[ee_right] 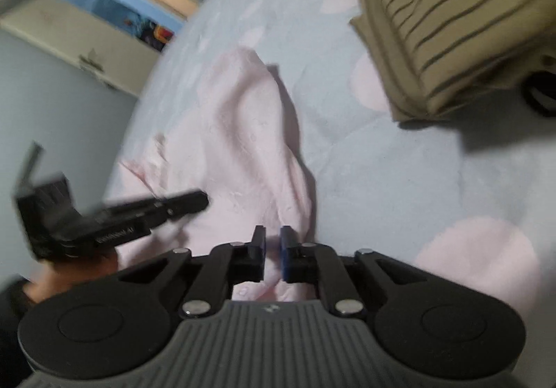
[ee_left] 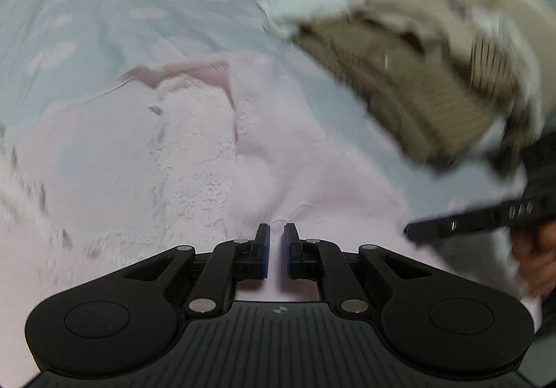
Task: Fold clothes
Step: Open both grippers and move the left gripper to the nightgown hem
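Pink garment [ee_left: 194,158] rumpled on the grey-blue dotted bedsheet [ee_left: 87,16], folded tan clothes [ee_left: 410,82] beside it; left gripper [ee_left: 276,250] over the pink cloth, jaws nearly closed, narrow gap, no cloth visibly pinched; right gripper [ee_right: 272,254] jaws likewise near-closed at the garment's edge, grip unclear.
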Demonstrator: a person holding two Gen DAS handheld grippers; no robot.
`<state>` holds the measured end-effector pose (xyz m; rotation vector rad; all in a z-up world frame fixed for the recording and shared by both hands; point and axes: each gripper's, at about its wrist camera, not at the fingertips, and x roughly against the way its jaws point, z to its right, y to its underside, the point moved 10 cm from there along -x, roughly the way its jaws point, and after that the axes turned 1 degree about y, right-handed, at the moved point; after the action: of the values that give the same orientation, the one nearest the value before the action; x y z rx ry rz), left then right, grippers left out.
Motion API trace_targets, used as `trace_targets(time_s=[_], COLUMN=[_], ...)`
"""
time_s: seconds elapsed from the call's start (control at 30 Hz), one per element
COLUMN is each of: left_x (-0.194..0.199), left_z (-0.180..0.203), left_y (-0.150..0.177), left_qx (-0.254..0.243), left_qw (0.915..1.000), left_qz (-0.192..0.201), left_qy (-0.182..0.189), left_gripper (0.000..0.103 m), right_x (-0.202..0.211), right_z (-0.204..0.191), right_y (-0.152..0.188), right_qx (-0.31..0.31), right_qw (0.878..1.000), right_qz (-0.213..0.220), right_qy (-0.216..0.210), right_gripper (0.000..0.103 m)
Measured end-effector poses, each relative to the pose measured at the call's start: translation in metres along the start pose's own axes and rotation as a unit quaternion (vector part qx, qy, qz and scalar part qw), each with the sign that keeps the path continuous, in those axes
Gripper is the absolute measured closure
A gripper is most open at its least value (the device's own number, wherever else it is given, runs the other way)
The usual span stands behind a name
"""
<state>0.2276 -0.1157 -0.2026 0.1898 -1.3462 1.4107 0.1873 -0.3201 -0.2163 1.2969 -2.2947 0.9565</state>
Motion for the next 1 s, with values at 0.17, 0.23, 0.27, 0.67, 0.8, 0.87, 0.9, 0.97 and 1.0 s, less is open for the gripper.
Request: trace_targets(time_s=[0.17, 0.23, 0.27, 0.67, 0.8, 0.87, 0.9, 0.97, 1.0], left_x=[0.066, 0.094, 0.109, 0.256, 0.276, 0.282, 0.285, 0.291, 0.292], left_z=[-0.003, -0.007, -0.009, -0.029, -0.026, -0.026, -0.027, -0.031, -0.035], left_y=[0.000, 0.015, 0.025, 0.164, 0.216, 0.239, 0.249, 0.265, 0.270], left_qx=[0.035, 0.044, 0.049, 0.166, 0.183, 0.196, 0.205, 0.214, 0.203], left_qw=[0.9980, 0.9981, 0.9981, 0.9831, 0.9781, 0.9753, 0.9735, 0.9708, 0.9715], left_qz=[0.047, 0.040, 0.035, 0.025, 0.009, 0.007, 0.009, 0.015, 0.018], left_qy=[0.022, 0.014, 0.009, -0.073, -0.098, -0.102, -0.100, -0.107, -0.121], left_gripper=[0.093, 0.091, 0.090, 0.060, 0.060, 0.060, 0.060, 0.060, 0.060], right_x=[0.046, 0.061, 0.066, 0.099, 0.102, 0.102, 0.103, 0.106, 0.108], right_z=[-0.013, -0.019, -0.024, -0.098, -0.118, -0.126, -0.130, -0.134, -0.134], right_y=[-0.004, -0.001, 0.004, 0.093, 0.131, 0.153, 0.163, 0.184, 0.194], right_qx=[0.015, 0.028, 0.040, 0.192, 0.223, 0.228, 0.231, 0.238, 0.245], right_qw=[0.999, 0.999, 0.999, 0.970, 0.957, 0.954, 0.954, 0.954, 0.952], right_qz=[0.030, 0.028, 0.021, -0.106, -0.140, -0.149, -0.147, -0.144, -0.145], right_qy=[-0.007, 0.003, 0.012, 0.106, 0.123, 0.124, 0.119, 0.112, 0.112], right_gripper=[0.070, 0.068, 0.066, 0.055, 0.051, 0.049, 0.049, 0.048, 0.048])
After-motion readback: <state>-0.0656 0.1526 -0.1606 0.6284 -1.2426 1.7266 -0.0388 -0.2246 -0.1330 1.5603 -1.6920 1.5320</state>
